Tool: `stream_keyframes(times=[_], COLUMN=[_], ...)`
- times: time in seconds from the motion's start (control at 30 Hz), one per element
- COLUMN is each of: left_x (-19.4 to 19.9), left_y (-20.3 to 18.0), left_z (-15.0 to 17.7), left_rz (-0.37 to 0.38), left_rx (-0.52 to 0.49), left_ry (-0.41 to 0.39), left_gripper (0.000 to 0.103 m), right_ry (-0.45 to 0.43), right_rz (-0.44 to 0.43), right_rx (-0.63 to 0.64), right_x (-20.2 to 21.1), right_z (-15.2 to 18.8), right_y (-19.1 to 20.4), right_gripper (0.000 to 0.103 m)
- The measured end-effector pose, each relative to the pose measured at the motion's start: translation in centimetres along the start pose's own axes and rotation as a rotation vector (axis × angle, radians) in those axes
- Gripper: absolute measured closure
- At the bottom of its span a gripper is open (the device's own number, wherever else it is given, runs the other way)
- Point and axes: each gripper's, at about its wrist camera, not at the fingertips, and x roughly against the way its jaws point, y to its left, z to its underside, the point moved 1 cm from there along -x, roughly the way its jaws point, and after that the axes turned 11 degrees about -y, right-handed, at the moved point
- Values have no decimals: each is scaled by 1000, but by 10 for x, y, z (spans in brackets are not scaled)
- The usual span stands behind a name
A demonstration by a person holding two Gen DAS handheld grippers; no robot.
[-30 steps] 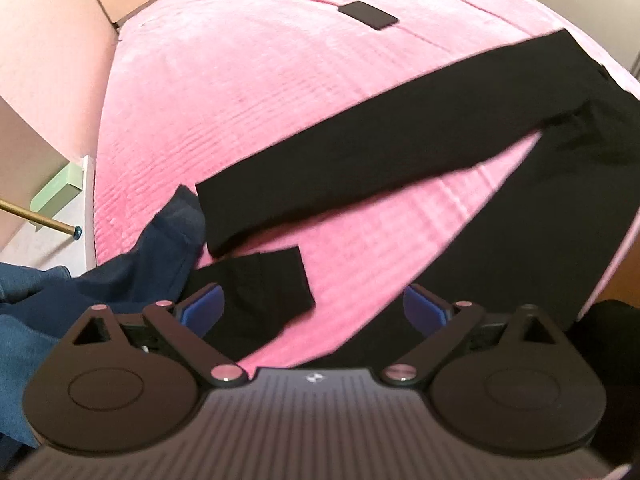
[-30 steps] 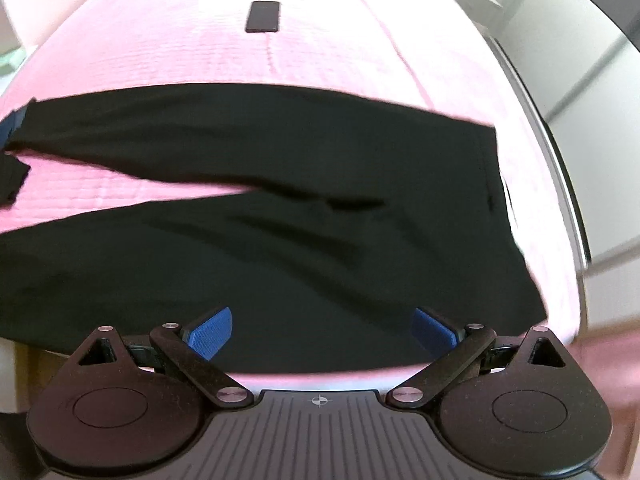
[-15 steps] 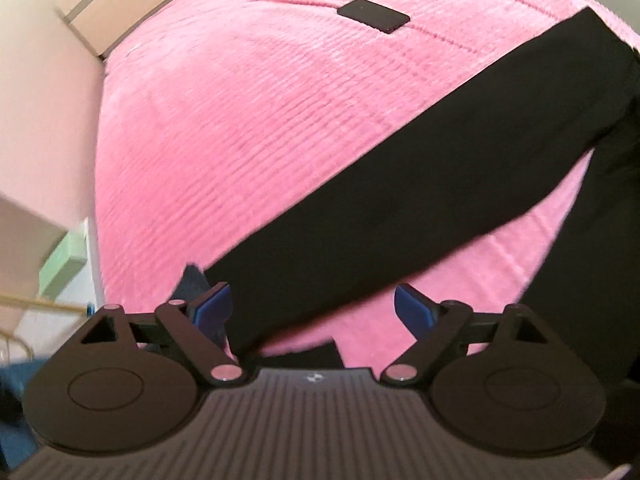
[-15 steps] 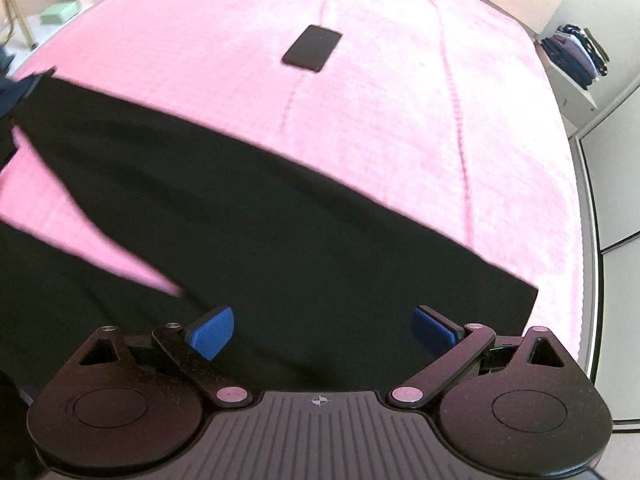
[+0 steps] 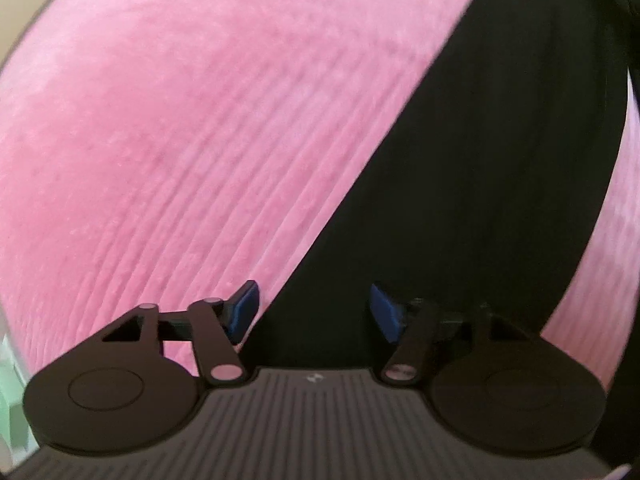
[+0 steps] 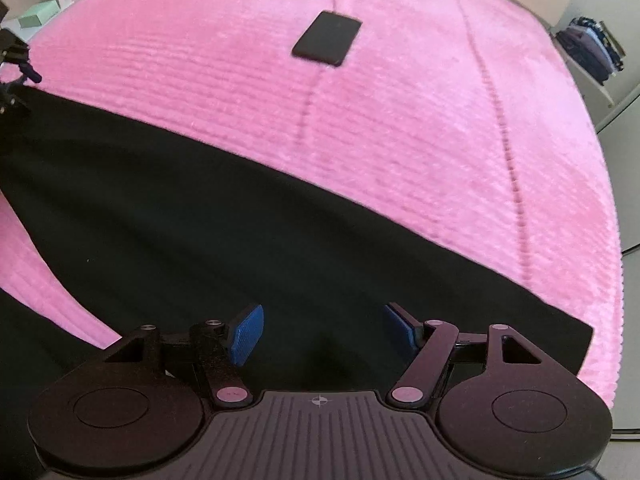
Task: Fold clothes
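Two hand-held grippers: we see both aimed steeply down at the black trousers [image 6: 224, 216] spread on the pink bed [image 6: 420, 128].
Left hand-held gripper [image 5: 314, 312]: jaws part open and just been closing; black cloth lies below the gap, and the left blue pad is over pink cover; we see no pinch.
Right hand-held gripper [image 6: 320, 334]: jaws fairly wide and just been closing; trouser fabric lies beneath, not pressed.
Trousers: one leg [image 5: 480, 168] runs ahead and right of the left hand-held gripper; its cuff is hidden behind the tool body.
Blur: the left view is smeared, so we cannot read folds.
Phone-like slab [image 6: 327, 38]: far ahead of the right hand-held gripper.
Shelf [image 6: 592, 52]: cut off at right edge.
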Motion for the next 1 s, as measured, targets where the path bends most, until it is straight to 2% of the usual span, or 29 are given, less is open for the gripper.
stream_keyframes(times=[0.07, 0.23, 0.3, 0.4, 0.5, 0.67, 0.8, 0.9, 1.0], left_x=[-8, -16, -16, -10, 9, 53, 86, 98, 102], left_y=[14, 31, 32, 30, 22, -8, -40, -67, -86], left_z=[10, 21, 20, 20, 20, 19, 16, 14, 7], left_rz=[36, 134, 130, 113, 75, -38, -104, -156, -236], left_rx=[-17, -30, -40, -66, -84, -141, -154, -145, -95], left_ry=[35, 71, 83, 90, 76, 39, 29, 56, 98], left_gripper=[59, 71, 90, 102, 103, 103, 103, 103, 103], right_ry=[16, 54, 56, 54, 50, 68, 67, 66, 71], right_rz=[-1, 11, 14, 28, 50, 79, 105, 117, 113], right_rx=[5, -18, -18, -8, -16, -32, 75, 164, 279], right_x=[-7, -16, -15, -11, -2, 3, -2, -18, -45], right_z=[1, 4, 3, 1, 3, 17, 28, 35, 37], right_y=[5, 12, 13, 10, -2, -42, -94, -140, -184], right_gripper=[33, 33, 33, 33, 33, 33, 33, 33, 33])
